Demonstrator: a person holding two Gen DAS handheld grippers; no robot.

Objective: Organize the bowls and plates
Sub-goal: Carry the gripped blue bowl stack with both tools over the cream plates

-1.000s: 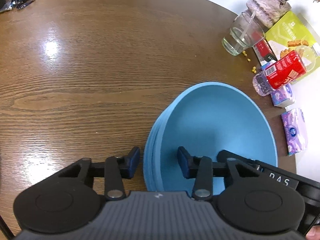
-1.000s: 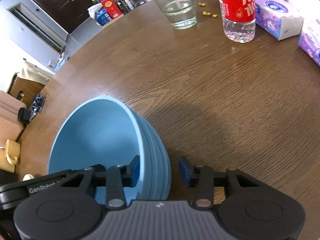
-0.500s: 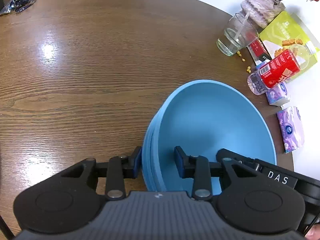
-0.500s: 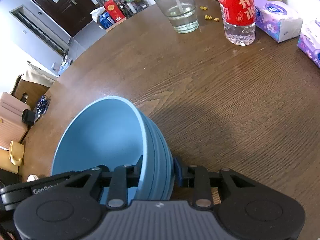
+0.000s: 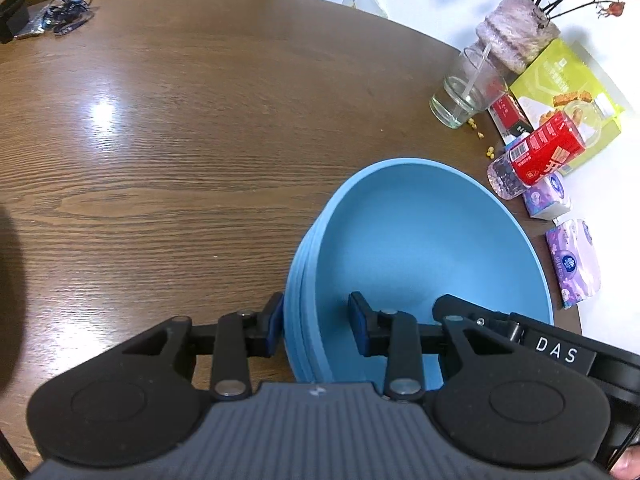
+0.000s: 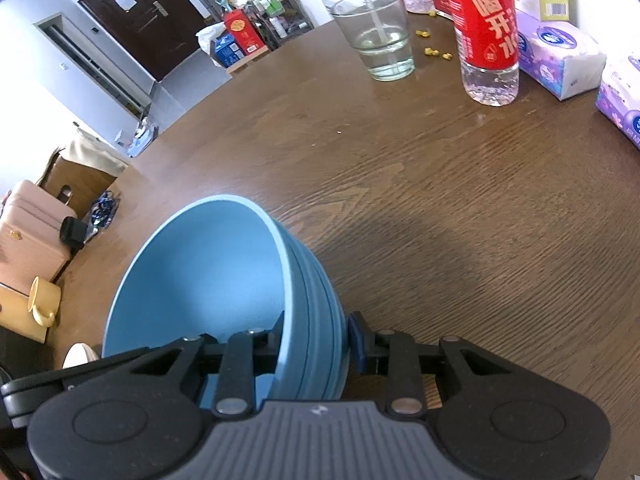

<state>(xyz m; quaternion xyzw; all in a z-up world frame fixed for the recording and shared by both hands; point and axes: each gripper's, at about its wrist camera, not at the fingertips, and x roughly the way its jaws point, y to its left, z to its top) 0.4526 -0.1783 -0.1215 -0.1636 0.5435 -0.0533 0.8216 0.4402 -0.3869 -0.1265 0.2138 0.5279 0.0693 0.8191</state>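
Now both my tools, left tool (image 5: 316,328) and right tool (image 6: 314,340), pinch the blue bowl stack (image 5: 420,248) rims, previously spread; lift starting.

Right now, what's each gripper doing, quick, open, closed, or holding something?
Left gripper: shut on the stack of blue bowls, gripping its rim.
Right gripper: shut on the opposite rim of the same stack.

You see plain light-blue bowls (image 5: 432,248) on a brown table (image 5: 180,152) with dark wavy wood grain. The bottle (image 6: 486,28) wears a red label with white characters, and the tissue packs (image 5: 574,264) are purple with flower prints. Your grippers (image 5: 316,328) are black with blue pads (image 5: 273,326).
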